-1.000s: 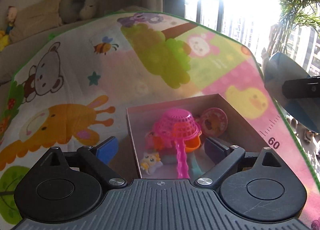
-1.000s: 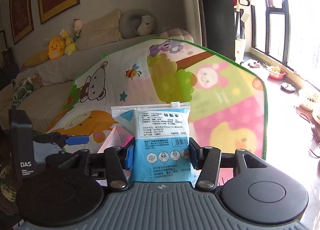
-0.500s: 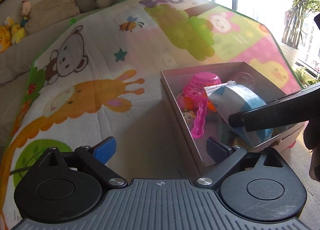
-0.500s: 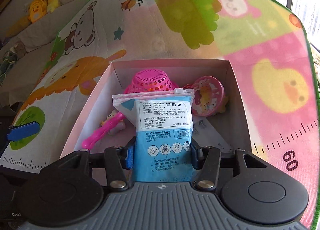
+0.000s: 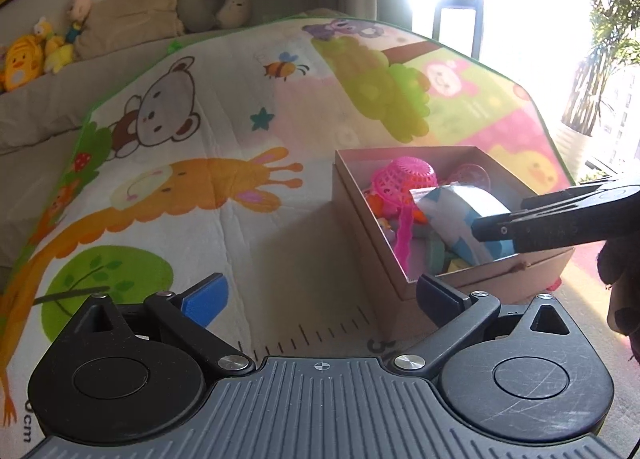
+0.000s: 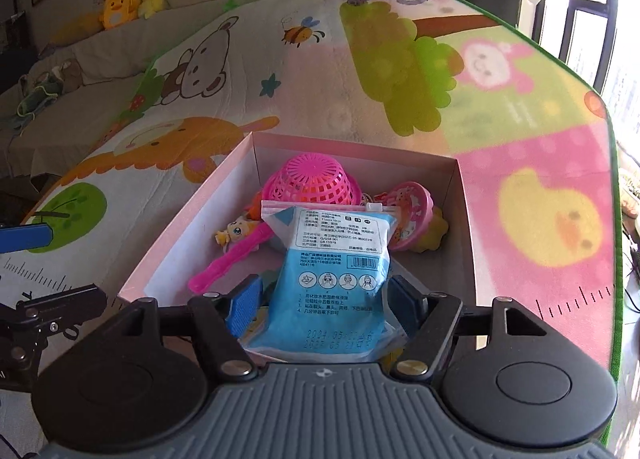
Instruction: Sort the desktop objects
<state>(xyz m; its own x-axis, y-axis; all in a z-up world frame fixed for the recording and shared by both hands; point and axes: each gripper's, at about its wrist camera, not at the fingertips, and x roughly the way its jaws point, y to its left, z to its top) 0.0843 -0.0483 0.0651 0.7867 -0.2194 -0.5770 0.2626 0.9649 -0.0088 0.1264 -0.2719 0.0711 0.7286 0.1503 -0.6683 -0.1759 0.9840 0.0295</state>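
Your right tool [image 6: 324, 299] was clamped on the blue wipes pack [image 6: 334, 279] a sec ago; now its jaws are opening, pads clear of the pack, which sits btwn them and rests in the pink box [image 6: 192, 219]. So the drop's basically done. Left tool [image 5: 320, 295] is opening wide, empty, over the play mat [image 5: 192, 199] beside the box. Pink basket [image 6: 316, 179], scoop and small toys crowd the box under the pack; withdraw w/o snagging.

The play mat [image 6: 400, 71] is pastel patchwork with a green border — brown bear, orange giraffe, yellow chick on pink, pink bunny. The box [image 6: 176, 243] is pale pink, white inside. In it lie a blue-and-white packet [image 6: 340, 279] with dark print and a hot-pink mesh basket [image 6: 316, 179].
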